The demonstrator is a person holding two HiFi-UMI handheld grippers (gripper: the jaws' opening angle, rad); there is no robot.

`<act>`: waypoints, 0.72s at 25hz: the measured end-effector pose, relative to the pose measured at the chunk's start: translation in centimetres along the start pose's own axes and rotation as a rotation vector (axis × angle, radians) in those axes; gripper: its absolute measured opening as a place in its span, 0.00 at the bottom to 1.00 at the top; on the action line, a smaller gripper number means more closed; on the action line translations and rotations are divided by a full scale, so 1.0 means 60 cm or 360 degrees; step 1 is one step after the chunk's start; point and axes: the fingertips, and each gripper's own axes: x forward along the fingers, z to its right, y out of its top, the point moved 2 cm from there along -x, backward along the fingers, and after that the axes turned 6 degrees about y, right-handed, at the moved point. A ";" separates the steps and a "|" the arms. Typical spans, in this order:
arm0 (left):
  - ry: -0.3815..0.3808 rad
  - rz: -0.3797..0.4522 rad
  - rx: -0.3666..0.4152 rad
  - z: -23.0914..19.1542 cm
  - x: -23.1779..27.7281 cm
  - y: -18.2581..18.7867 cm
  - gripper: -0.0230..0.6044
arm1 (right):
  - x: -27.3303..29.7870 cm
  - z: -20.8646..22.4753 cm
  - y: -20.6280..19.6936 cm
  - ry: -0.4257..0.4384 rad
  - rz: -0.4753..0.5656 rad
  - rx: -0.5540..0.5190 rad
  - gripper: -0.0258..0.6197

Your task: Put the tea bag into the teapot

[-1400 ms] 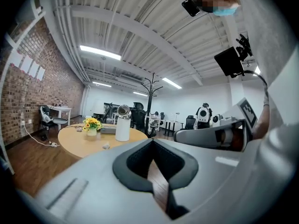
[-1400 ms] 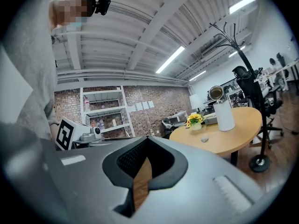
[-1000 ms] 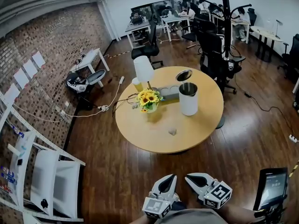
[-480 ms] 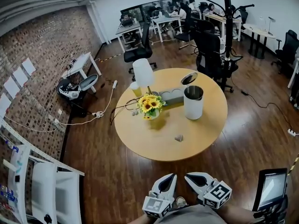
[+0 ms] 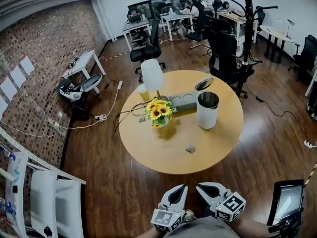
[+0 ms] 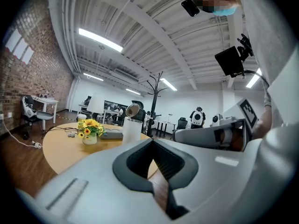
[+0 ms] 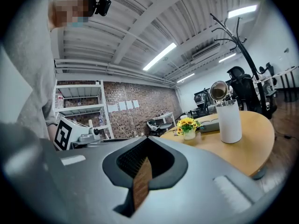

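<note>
Tea bag: small greyish packet, lies alone on the round worktop near its front edge, well apart from both grippers. Teapot: tall white cylinder, upright, behind the tea bag and to its right, lid tipped back, mouth open.

Left gripper and right gripper: both low, close to the person's body, pointing level toward the worktop. Each is clenched with nothing between its jaws.

Risks, judged:
- Tea bag is flat and light; jaws coming in shallow may push it across the wood instead of pinching it.
- Clenched jaws must part first, or they only nudge it.
- Teapot is tall and narrow; a knock to rim or lid while dropping the bag could tip it.
- Sunflowers stand left of the route, so a wide swing could catch them.

Containers:
- Teapot: inside dark, contents cannot be told.
- Vase: holds the sunflowers.
- Cup by the lamp: contents unclear.
</note>
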 end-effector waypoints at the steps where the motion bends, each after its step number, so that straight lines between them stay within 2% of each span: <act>1: 0.0011 -0.0003 -0.0001 -0.004 0.008 0.000 0.04 | 0.005 0.008 0.002 0.0009 0.0000 0.0002 0.04; 11: 0.0108 -0.0018 0.0032 -0.031 0.148 0.027 0.04 | 0.031 0.149 0.056 0.0105 0.0003 -0.0002 0.04; 18: 0.0197 0.0003 0.0059 -0.035 0.247 0.057 0.04 | 0.046 0.244 0.102 0.0225 -0.0008 -0.0016 0.04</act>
